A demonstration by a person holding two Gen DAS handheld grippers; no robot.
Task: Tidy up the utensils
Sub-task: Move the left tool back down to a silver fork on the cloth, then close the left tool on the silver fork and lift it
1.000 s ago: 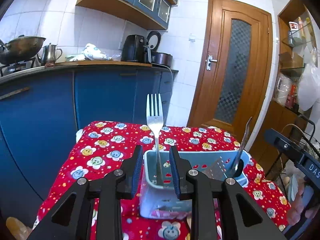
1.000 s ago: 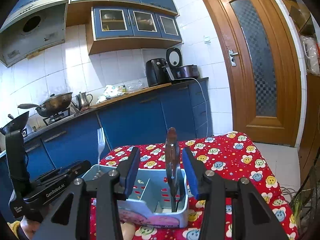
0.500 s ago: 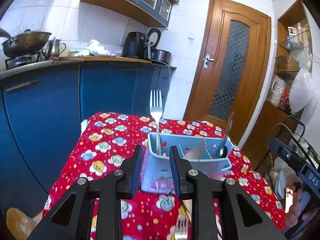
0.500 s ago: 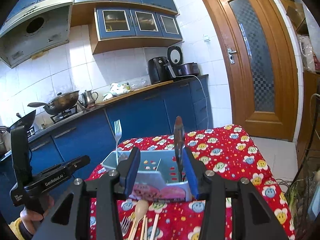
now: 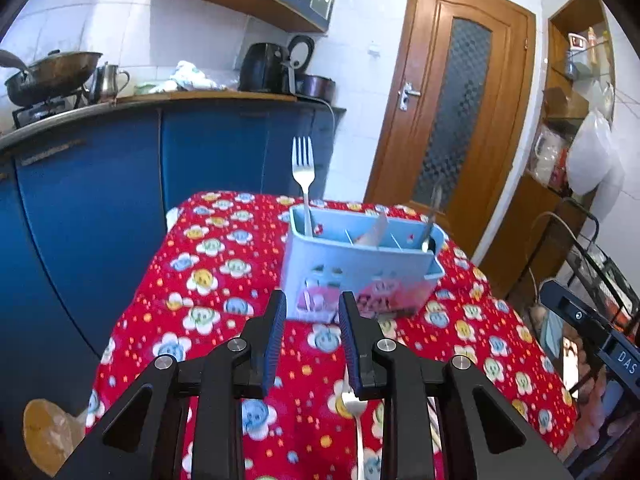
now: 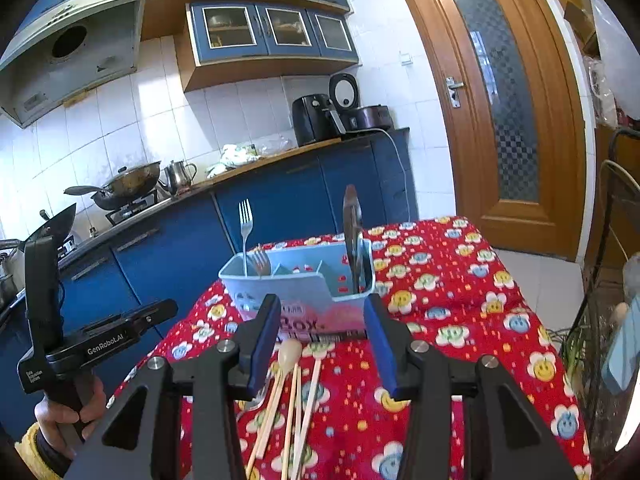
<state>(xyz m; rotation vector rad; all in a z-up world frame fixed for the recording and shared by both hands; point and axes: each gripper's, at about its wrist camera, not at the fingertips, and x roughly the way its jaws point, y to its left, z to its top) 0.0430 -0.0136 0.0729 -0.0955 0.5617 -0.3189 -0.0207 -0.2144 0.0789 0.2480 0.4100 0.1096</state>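
Both my grippers are hovering with jaws apart and empty: left gripper point(image 5: 312, 340) gapped narrowly, right gripper point(image 6: 320, 344) wider. Nearest, directly under my right jaws, loose utensils are lying on the red tablecloth point(image 6: 460, 300): one wooden spoon point(image 6: 286, 356) and what I'm counting as three or four chopsticks point(image 6: 308, 392), long axes running away from me, roughly along my fingers, so right is the nearer hand. One fork point(image 5: 352, 404) is lying just below my left jaws. Ahead of both, the blue caddy point(image 6: 304, 292) is holding two forks point(image 6: 245, 220) and one knife point(image 6: 352, 232).
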